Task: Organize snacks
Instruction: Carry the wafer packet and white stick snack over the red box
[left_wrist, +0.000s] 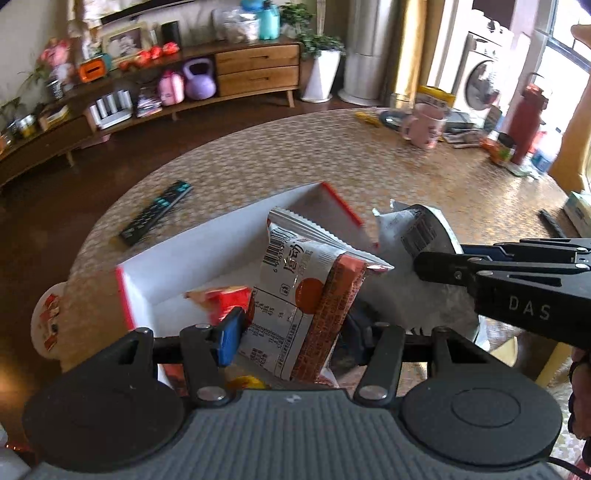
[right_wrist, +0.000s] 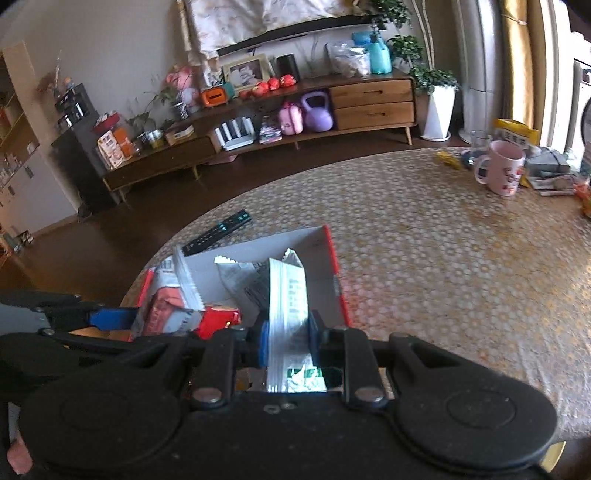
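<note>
An orange-and-white snack packet (left_wrist: 306, 299) is clamped in the left gripper (left_wrist: 291, 332), over the red-edged white box (left_wrist: 155, 273). Just right, the right gripper (right_wrist: 286, 334) pinches a silver-white snack packet (right_wrist: 286, 295) above that box. A remote control (left_wrist: 157, 212) lies ahead-left on the table (left_wrist: 295, 155).

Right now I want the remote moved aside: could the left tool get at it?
Probably not yet. The left tool is shut on an orange packet over the box; the remote lies unobstructed beyond the box.
</note>
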